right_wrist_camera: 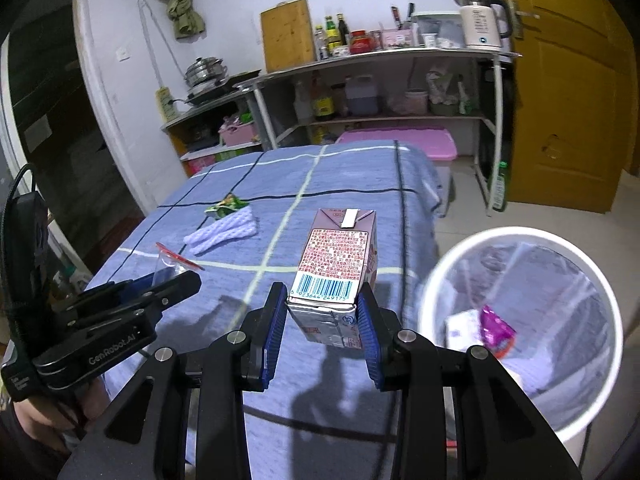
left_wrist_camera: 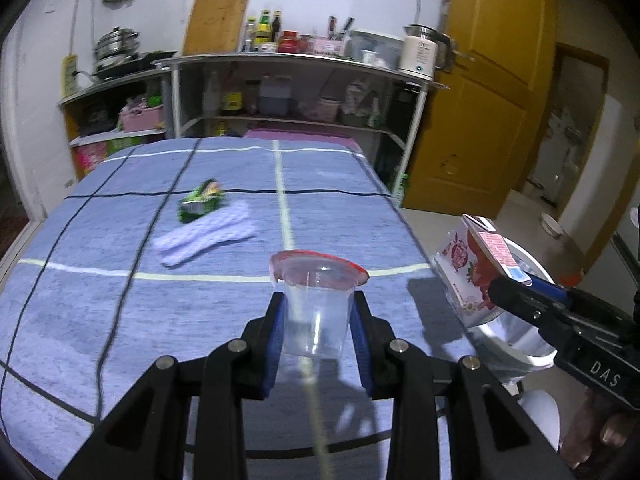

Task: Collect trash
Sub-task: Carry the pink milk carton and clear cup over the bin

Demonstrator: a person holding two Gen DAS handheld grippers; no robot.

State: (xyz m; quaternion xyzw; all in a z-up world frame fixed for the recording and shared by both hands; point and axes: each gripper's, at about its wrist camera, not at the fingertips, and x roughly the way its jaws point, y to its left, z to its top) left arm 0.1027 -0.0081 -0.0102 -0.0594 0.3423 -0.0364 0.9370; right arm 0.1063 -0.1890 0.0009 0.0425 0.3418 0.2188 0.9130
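Note:
My left gripper [left_wrist_camera: 319, 312] is shut on a clear plastic cup [left_wrist_camera: 316, 304] with a red peeled lid, held above the blue tablecloth [left_wrist_camera: 120, 300]. My right gripper [right_wrist_camera: 322, 312] is shut on a pink milk carton [right_wrist_camera: 334, 276], held over the table's right edge beside the white trash bin [right_wrist_camera: 520, 320]. The carton [left_wrist_camera: 472, 268] and bin [left_wrist_camera: 520, 344] also show at right in the left wrist view. The left gripper [right_wrist_camera: 176, 280] with the cup [right_wrist_camera: 168, 264] shows at left in the right wrist view. A green wrapper [left_wrist_camera: 200, 200] and a white foam sleeve [left_wrist_camera: 204, 238] lie on the table.
The bin holds a purple wrapper [right_wrist_camera: 496, 330] and a white carton [right_wrist_camera: 460, 328]. Metal shelves [left_wrist_camera: 288, 92] with bottles and a kettle [left_wrist_camera: 420, 52] stand behind the table. A yellow door [left_wrist_camera: 488, 92] is at right. A pink-lidded box [right_wrist_camera: 400, 140] sits beyond the table.

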